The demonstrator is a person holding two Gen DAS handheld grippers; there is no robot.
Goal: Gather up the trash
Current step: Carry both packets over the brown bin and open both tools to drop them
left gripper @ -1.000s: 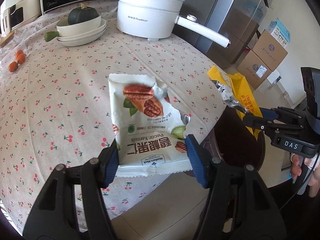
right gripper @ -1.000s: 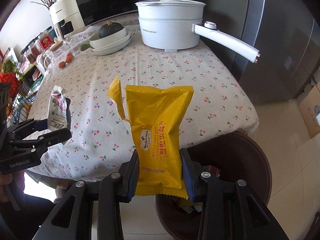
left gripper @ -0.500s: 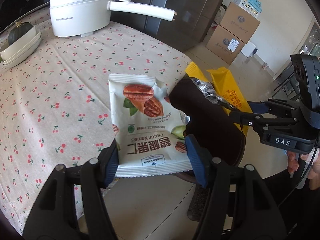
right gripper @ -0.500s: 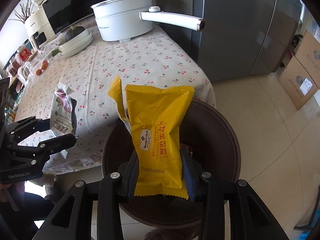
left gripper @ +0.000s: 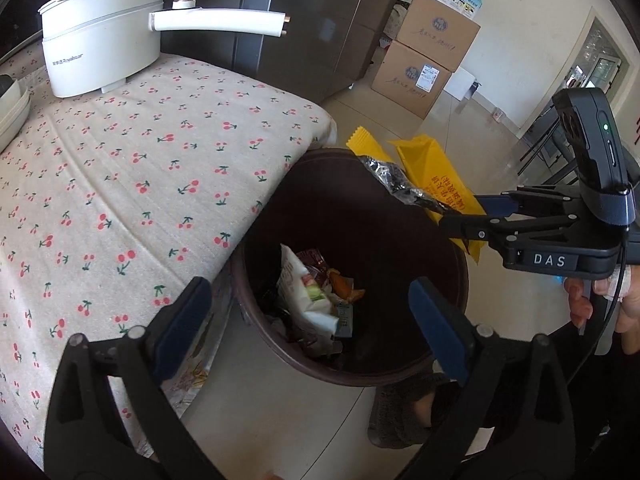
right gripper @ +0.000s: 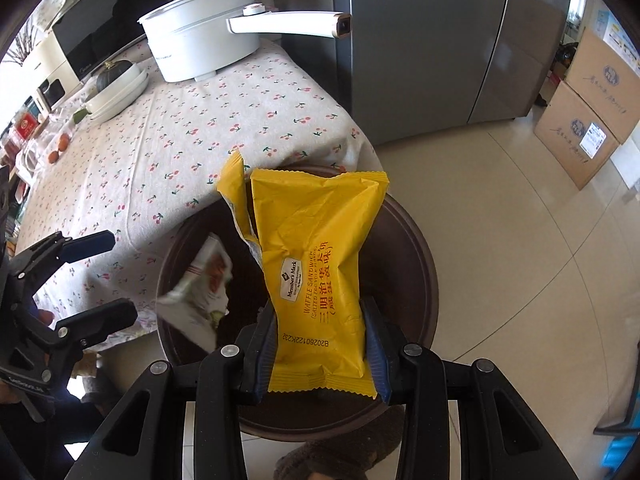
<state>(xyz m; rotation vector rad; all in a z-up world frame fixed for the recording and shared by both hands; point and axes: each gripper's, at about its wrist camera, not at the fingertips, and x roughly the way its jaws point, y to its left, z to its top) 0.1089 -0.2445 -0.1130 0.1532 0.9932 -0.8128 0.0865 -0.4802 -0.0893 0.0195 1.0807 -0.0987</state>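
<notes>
One dark brown bin (left gripper: 448, 320) stands on the floor at the table's edge, lower centre of both views. The left gripper (left gripper: 310, 316) hangs over it, jaws spread wide after just opening, with nothing between them. One white pecan packet (right gripper: 200, 288), blurred, is in the bin's mouth at centre left of the right wrist view, free of both grippers. Loose wrappers lie at the bin's bottom; their count cannot be told.

The right gripper (right gripper: 320, 344) pinches one yellow waffle sandwich wrapper (right gripper: 316, 264) by its lower end, above the bin.

One cherry-print tablecloth (left gripper: 120, 184) covers the table. At upper left stands one white pot (left gripper: 100, 36) with one long handle. Two cardboard boxes (left gripper: 424, 56) are stacked at upper right.
</notes>
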